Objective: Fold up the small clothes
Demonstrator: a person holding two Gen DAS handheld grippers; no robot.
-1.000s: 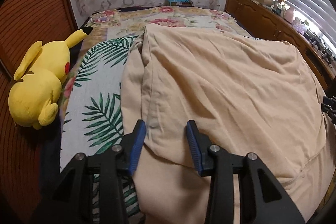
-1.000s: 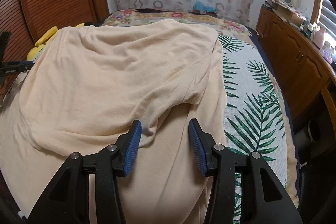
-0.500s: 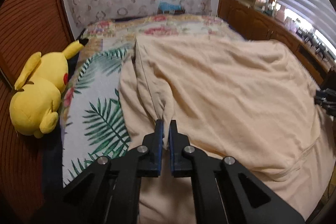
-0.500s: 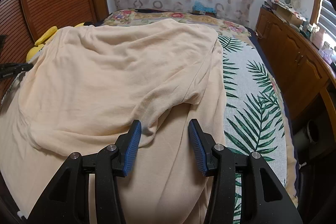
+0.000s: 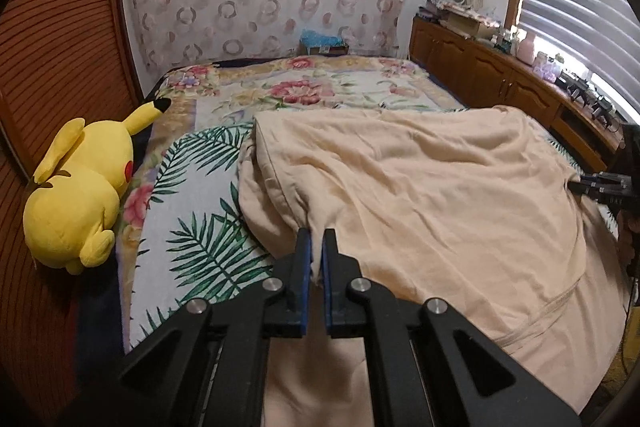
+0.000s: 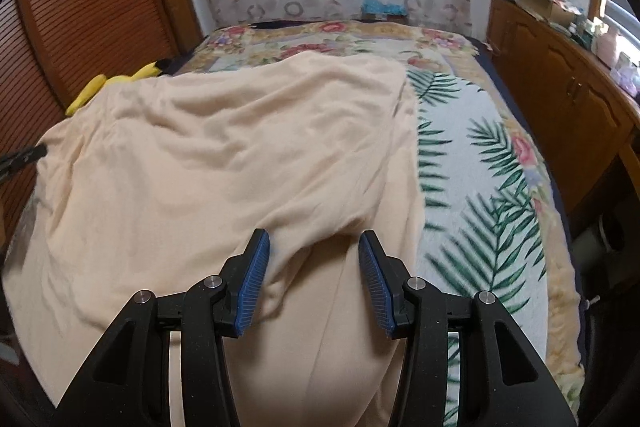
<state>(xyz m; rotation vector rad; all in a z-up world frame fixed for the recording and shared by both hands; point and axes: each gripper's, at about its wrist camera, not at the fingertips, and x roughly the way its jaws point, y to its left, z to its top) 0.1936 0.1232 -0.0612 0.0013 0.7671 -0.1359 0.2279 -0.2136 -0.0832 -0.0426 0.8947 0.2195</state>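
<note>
A cream-beige garment [image 5: 420, 195] lies spread and partly folded over on the bed; it also shows in the right wrist view [image 6: 224, 155]. My left gripper [image 5: 316, 239] is shut on a pinched fold at the garment's left edge and holds it raised. My right gripper [image 6: 314, 247] is open, its blue pads on either side of a fold near the garment's right side. The right gripper's tip also shows at the right edge of the left wrist view [image 5: 600, 183].
The bed has a palm-leaf sheet [image 5: 192, 227] and a floral blanket [image 5: 304, 87] behind. A yellow plush toy [image 5: 80, 195] lies at the bed's left edge by a wooden slatted wall. A wooden cabinet [image 6: 560, 83] runs along the right side.
My left gripper closed on the garment's left edge and lifted and pulled it back. My right gripper stayed open and shifted slightly over the fold.
</note>
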